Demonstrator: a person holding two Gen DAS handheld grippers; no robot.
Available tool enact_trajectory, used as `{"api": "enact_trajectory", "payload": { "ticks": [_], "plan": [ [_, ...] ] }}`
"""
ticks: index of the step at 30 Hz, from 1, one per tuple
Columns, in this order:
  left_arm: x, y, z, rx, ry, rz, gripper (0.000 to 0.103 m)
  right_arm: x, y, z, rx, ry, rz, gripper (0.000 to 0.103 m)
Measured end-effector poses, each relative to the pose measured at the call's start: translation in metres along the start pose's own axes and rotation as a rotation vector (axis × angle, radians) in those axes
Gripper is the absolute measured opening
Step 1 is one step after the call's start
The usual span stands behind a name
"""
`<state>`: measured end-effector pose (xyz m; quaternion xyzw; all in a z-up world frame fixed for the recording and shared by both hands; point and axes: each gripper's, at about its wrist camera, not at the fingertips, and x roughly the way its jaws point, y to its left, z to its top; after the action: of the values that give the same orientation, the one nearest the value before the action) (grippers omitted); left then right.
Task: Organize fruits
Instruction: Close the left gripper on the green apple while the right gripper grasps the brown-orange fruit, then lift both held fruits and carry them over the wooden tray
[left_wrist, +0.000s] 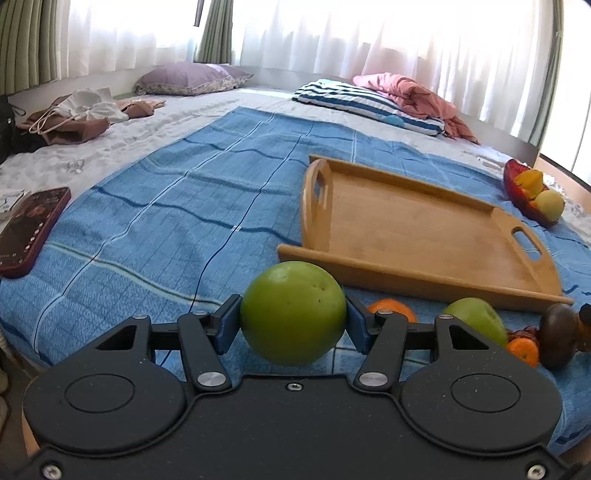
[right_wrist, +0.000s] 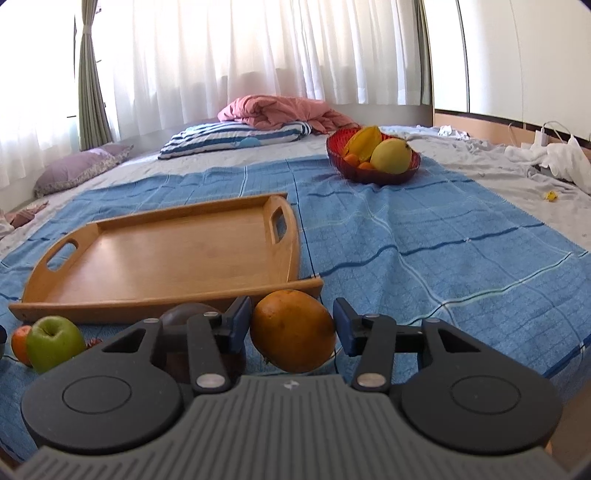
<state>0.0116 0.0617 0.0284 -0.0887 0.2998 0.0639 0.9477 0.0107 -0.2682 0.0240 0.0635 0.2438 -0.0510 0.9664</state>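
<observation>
My left gripper (left_wrist: 293, 319) is shut on a round green fruit (left_wrist: 293, 312), held just above the blue cloth in front of the wooden tray (left_wrist: 413, 236). My right gripper (right_wrist: 292, 326) has its pads on both sides of an orange-brown fruit (right_wrist: 292, 330) lying on the cloth just in front of the tray's (right_wrist: 166, 254) near right corner; both pads appear to touch it. A green apple (right_wrist: 53, 341), small orange fruits (right_wrist: 20, 343) and a dark brown fruit (right_wrist: 184, 314) lie by the tray's front edge. The apple (left_wrist: 476, 319) also shows in the left view.
A red bowl (right_wrist: 373, 173) with yellow and orange fruits stands behind and right of the tray. A phone (left_wrist: 33, 229) lies at the cloth's left edge. Pillows (left_wrist: 365, 101), a pink blanket (right_wrist: 280, 110) and clothes (left_wrist: 70, 118) lie further back on the bed.
</observation>
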Motion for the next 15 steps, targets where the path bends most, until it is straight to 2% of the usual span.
{"api": "enact_trajectory", "payload": {
  "ticks": [15],
  "plan": [
    [-0.010,-0.019,0.047,0.040,-0.055,-0.106,0.056,0.006,0.001,0.045,0.011,-0.036,0.094,0.052]
  ]
}}
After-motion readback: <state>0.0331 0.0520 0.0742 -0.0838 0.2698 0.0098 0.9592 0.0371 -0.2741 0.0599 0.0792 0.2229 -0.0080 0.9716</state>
